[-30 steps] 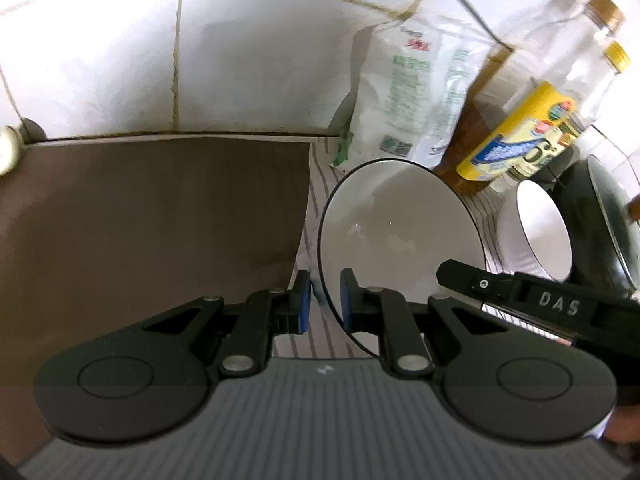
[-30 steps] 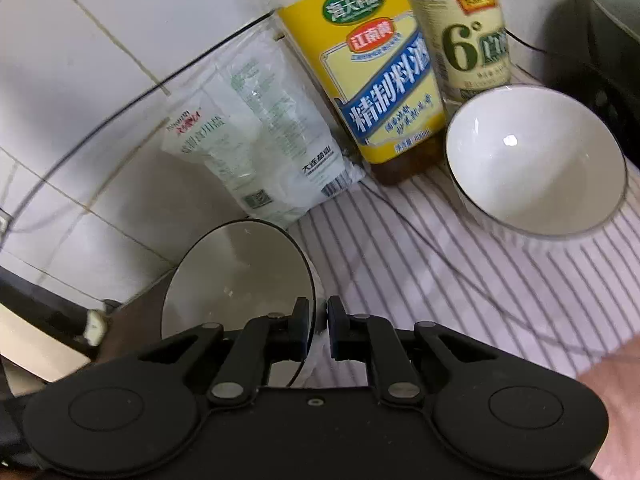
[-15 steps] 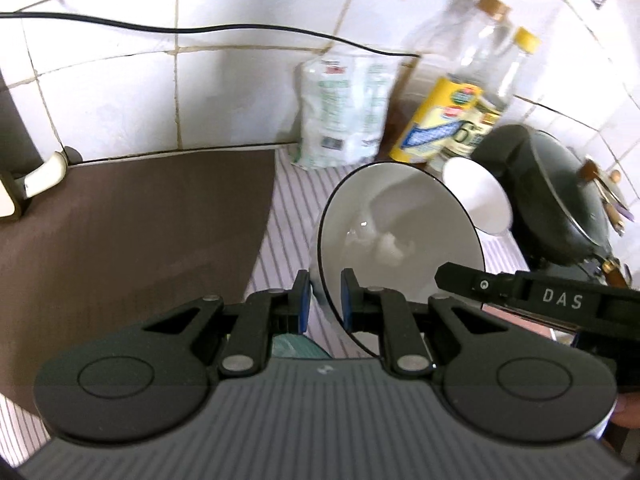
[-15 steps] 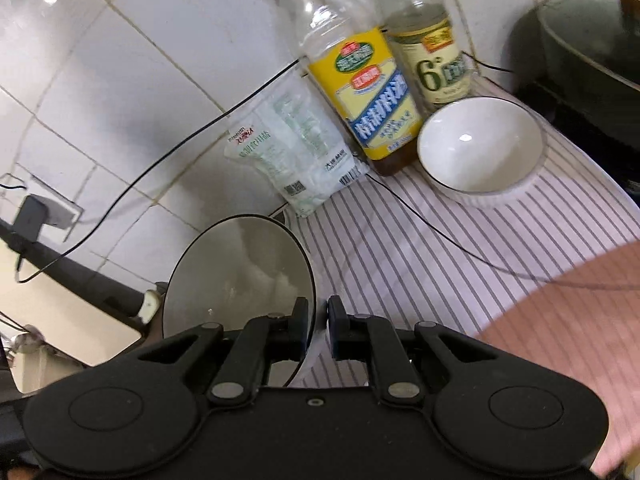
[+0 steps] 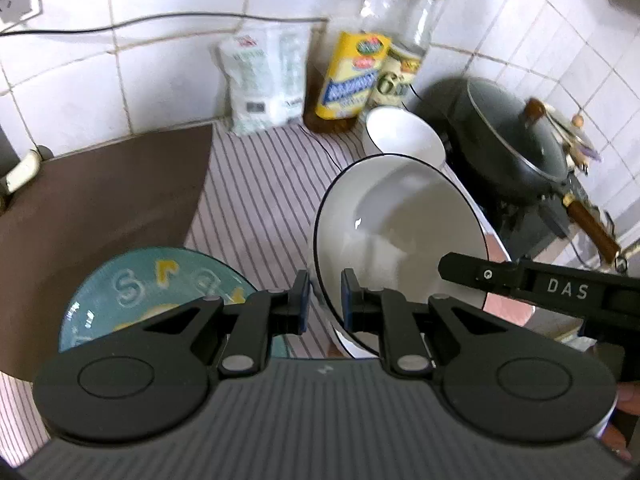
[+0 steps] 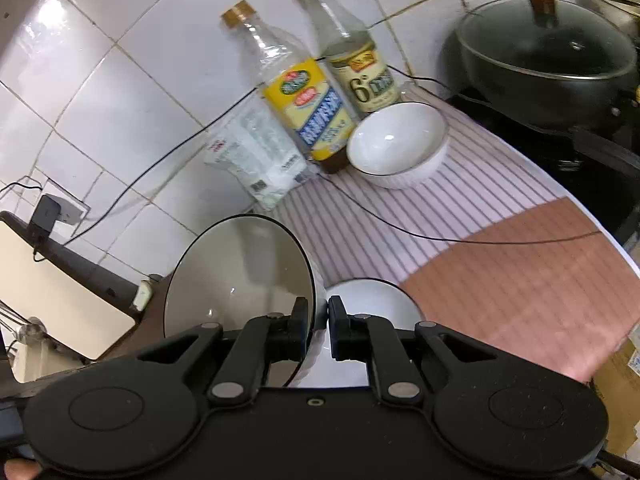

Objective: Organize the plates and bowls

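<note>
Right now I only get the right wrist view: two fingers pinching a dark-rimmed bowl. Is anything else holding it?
Observer: Yes. In the left wrist view, the left gripper is clamped on the near rim of the black-rimmed bowl.
Operator: Any other dishes I can't see?
Observer: A teal dish with letters on it sits to the left of that gripper, partly over the brown mat.
Operator: Can you see my gripper from there?
Observer: Yes. The right gripper comes in from the right, marked DAS on its side, and its tip overlaps the bowl's right edge.
</note>
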The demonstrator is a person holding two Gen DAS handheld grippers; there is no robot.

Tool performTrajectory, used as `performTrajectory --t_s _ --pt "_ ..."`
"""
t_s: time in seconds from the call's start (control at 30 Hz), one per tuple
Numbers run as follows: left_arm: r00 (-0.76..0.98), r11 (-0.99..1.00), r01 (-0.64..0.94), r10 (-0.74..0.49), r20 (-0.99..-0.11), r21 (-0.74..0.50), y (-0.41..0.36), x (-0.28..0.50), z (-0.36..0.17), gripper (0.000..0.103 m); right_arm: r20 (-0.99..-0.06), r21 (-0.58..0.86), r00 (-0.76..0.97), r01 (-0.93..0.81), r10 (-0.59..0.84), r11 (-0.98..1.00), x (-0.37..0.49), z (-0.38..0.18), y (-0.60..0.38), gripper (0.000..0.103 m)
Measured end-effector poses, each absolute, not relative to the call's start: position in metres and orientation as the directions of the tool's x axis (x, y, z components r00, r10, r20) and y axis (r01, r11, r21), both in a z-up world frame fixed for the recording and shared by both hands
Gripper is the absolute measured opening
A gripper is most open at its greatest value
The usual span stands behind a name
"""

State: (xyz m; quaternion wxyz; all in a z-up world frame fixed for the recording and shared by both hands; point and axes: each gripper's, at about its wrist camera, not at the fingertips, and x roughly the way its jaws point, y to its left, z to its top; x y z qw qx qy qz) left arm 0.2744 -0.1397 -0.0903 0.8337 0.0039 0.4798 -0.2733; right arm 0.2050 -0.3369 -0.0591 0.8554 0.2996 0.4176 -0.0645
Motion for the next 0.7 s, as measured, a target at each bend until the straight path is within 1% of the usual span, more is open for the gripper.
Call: performTrajectory --t_s 0.27,0.37,0.5,0.7 --pt "0.34 0.845 0.471 -0.44 -0.831 -0.255 -0.161 0.264 -0.109 0.014 -0.762 0.46 0.635 0.395 0.126 0.795 0.185 -0.081 -0.355 0.014" --pt "0.337 0.847 0.481 -0.419 -0.843 -0.229 -0.169 0.261 -0.113 0.014 -0.771 0.442 0.626 0.391 0.118 0.807 0.184 -0.085 -0.356 0.014" --pt "0.38 0.848 0.508 -0.378 -0.844 -0.151 -0.178 0.254 -0.116 0.014 -0.775 0.412 0.624 0.374 0.103 0.831 0.184 -0.087 -0.353 0.014" --pt "0.365 0.853 0.502 -0.359 -0.859 -0.143 -0.179 0.254 -0.122 0.014 -0.782 0.365 0.617 0.344 0.084 0.865 0.184 -0.09 -0.349 0.014"
